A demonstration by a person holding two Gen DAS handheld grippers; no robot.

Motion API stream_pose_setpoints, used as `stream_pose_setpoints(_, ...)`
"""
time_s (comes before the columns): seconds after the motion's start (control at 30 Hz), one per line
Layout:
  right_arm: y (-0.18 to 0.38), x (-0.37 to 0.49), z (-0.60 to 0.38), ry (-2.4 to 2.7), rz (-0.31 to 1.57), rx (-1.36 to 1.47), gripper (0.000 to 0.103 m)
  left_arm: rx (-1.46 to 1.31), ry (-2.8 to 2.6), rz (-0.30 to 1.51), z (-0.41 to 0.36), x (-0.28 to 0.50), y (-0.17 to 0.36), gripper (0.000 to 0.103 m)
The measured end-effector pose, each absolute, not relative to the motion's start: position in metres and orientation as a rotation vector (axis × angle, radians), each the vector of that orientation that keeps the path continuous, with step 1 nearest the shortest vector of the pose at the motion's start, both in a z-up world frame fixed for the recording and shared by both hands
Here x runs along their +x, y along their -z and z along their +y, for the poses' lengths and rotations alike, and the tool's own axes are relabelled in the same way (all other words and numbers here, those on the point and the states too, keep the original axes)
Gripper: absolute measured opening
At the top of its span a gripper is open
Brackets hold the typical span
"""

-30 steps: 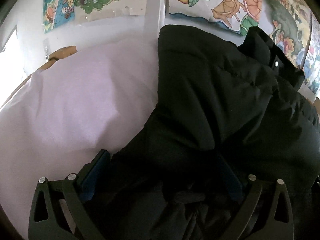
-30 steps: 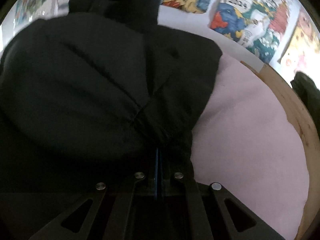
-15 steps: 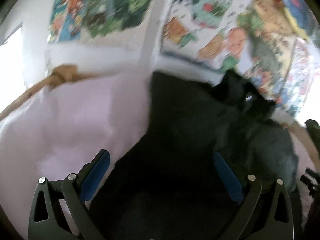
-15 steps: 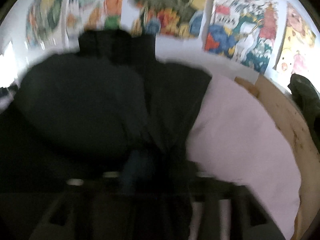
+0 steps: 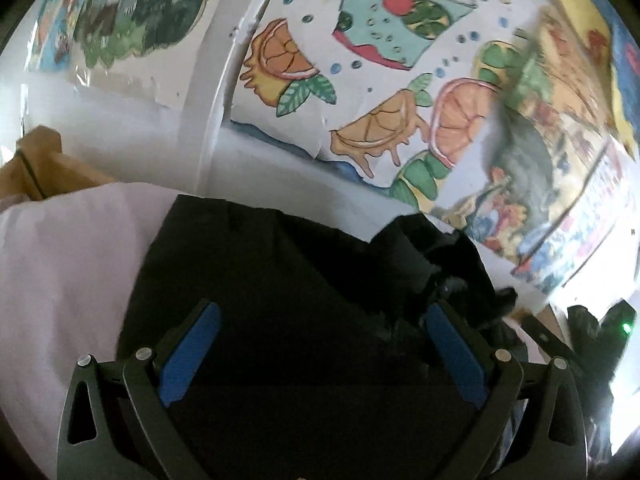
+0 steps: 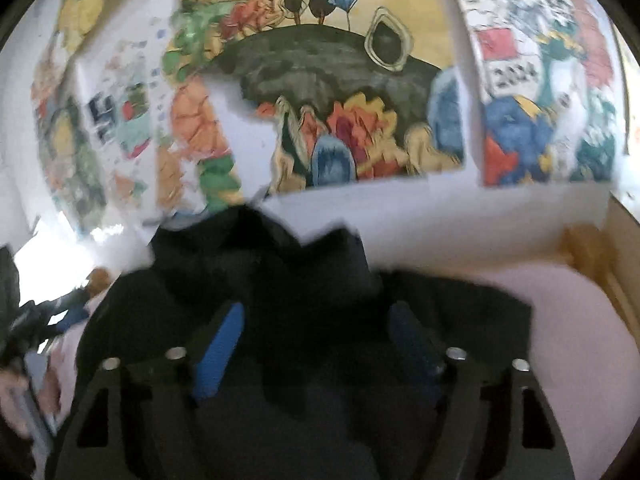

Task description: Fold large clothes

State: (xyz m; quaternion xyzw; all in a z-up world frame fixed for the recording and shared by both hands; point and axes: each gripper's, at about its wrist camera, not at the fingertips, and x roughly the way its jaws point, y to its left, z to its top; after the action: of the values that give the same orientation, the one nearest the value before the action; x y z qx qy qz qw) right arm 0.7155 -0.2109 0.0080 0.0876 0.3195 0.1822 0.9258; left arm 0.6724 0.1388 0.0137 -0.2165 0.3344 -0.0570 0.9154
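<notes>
A black padded jacket (image 5: 280,280) lies folded on a pale pink sheet (image 5: 60,260) and reaches back to the wall. My left gripper (image 5: 322,310) hovers above its near part, open, with nothing between the blue pads (image 5: 192,352). In the right wrist view the same jacket (image 6: 260,280) lies below and ahead, its collar end sticking up against the wall. My right gripper (image 6: 318,312) is above it with the jaws apart and closing slightly. No cloth is pinched between its pads (image 6: 220,352).
Colourful posters (image 5: 380,80) cover the white wall (image 6: 440,220) just behind the jacket. A wooden bed frame (image 5: 40,168) borders the sheet (image 6: 580,320) at the far sides. A dark object with a green light (image 5: 624,326) sits at the right edge of the left wrist view.
The right gripper was shut on jacket cloth and has let go. Both grippers have lifted and tilted up, so more wall shows. The jacket stays lying on the sheet.
</notes>
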Motion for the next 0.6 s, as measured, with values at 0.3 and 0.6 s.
stream_pose_setpoints(0.3, 0.007, 0.75, -0.209, -0.327, 0.711, 0.206, 0.012, -0.561, 0.195, 0.71, 0.154, 0.677, -0.01, 0.101)
stream_pose_setpoints(0.6, -0.026, 0.617, -0.223, -0.515, 0.537, 0.037, 0.01, -0.751, 0.376, 0.708, 0.158, 0.659, -0.01, 0.101)
